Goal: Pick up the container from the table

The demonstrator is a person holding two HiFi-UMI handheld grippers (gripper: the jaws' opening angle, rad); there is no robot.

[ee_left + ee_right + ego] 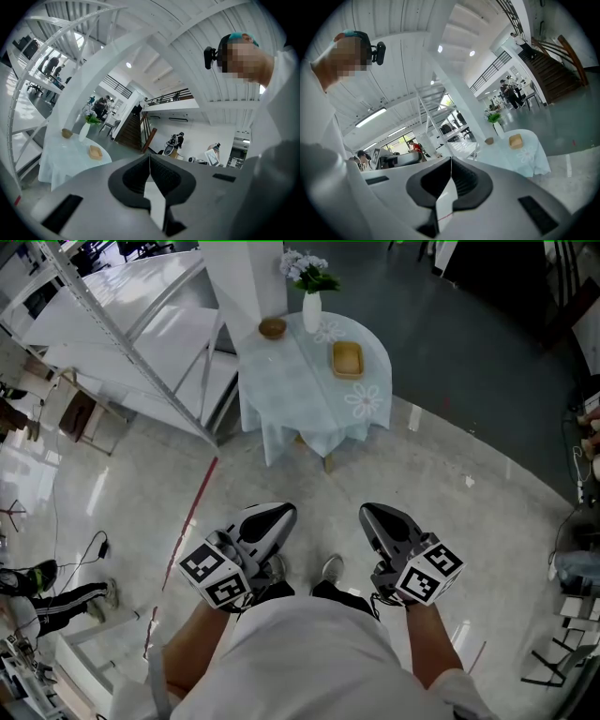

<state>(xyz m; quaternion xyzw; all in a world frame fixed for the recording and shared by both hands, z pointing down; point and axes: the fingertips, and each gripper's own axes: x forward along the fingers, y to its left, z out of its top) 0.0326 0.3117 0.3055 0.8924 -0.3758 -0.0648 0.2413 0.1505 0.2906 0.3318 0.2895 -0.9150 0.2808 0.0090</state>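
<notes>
A small yellow-tan container lies on a round table with a pale flowered cloth, far ahead of me. It also shows small in the left gripper view as the container and in the right gripper view as the container. My left gripper and right gripper are held close to my body, well short of the table. Both have their jaws together with nothing between them, as the left gripper and right gripper show in their own views.
On the table also stand a white vase with flowers and a small brown bowl. A white staircase with a slanted rail runs at the left. A red line marks the glossy floor. People and furniture stand in the distance.
</notes>
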